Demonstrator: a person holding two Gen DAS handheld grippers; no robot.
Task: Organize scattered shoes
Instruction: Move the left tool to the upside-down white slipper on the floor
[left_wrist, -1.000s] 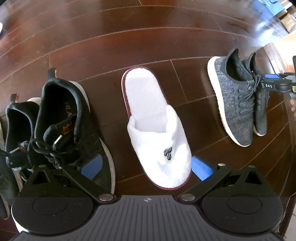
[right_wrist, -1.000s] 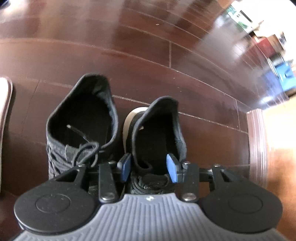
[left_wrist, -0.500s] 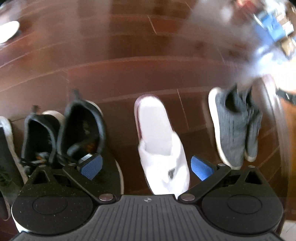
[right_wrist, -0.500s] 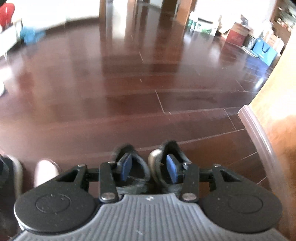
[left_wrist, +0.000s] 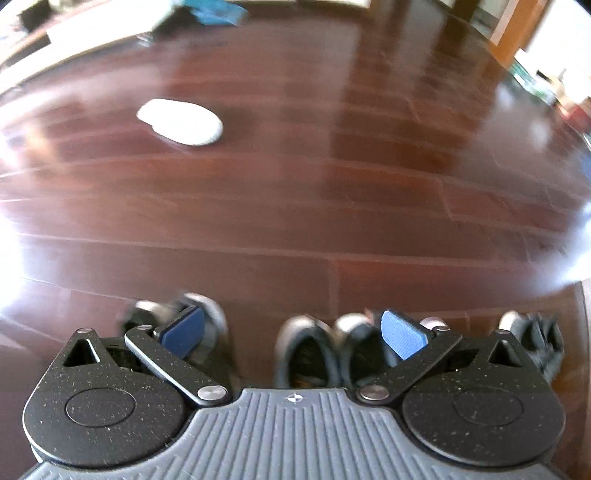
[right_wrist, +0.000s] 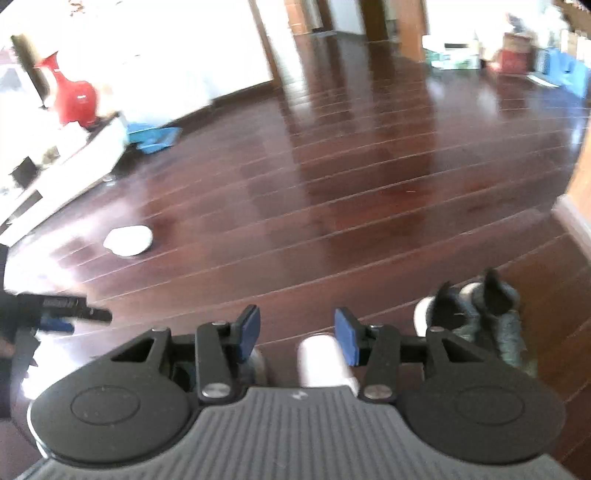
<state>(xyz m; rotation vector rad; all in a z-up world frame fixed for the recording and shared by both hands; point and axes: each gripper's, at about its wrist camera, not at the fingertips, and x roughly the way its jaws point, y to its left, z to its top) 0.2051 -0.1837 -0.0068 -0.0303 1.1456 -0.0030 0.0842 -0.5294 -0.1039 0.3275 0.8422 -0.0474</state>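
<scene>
Glossy dark plank floor (left_wrist: 332, 192), oval fluffy white slipper (left_wrist: 180, 122) far left — lined-up shoes (left_wrist: 306, 350) near, left gripper (left_wrist: 291, 332) spread wide, empty, right gripper (right_wrist: 295, 334) part-open, empty, both held level above the row.

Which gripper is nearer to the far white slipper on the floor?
Left. The slipper lies ahead-left of the left gripper; the right gripper sits farther back, rightward.

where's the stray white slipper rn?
The stray white slipper lies alone on the wooden floor, far left in the right wrist view, well ahead of the shoe row, near the white cabinet.
</scene>
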